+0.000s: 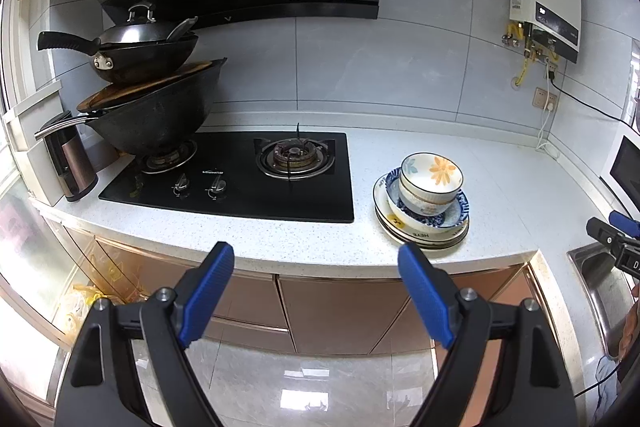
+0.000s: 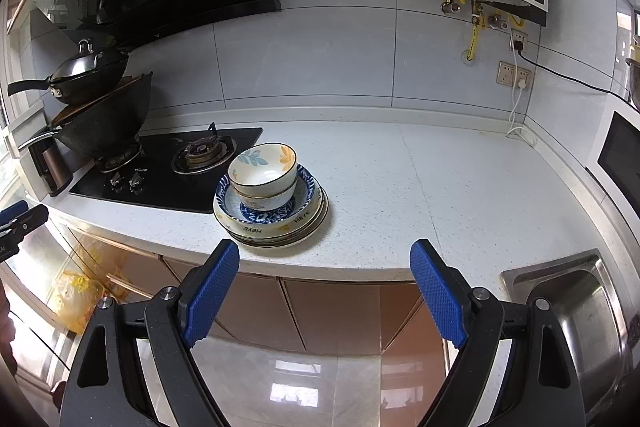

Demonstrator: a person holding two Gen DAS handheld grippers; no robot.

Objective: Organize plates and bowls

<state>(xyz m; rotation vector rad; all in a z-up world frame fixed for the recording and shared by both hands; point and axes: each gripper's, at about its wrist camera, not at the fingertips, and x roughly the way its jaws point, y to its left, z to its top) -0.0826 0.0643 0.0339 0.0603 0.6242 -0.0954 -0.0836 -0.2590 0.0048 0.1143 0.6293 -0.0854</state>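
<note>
Left gripper and right gripper are held wide apart, nothing between the jaws, short of the counter edge. Floral bowls are nested in a blue-patterned dish on stacked plates, on the speckled countertop just beside the gas hob.

Ahead of my left gripper lies the hob; the stack of plates and bowls sits on the counter to its right, sink farther right.
</note>
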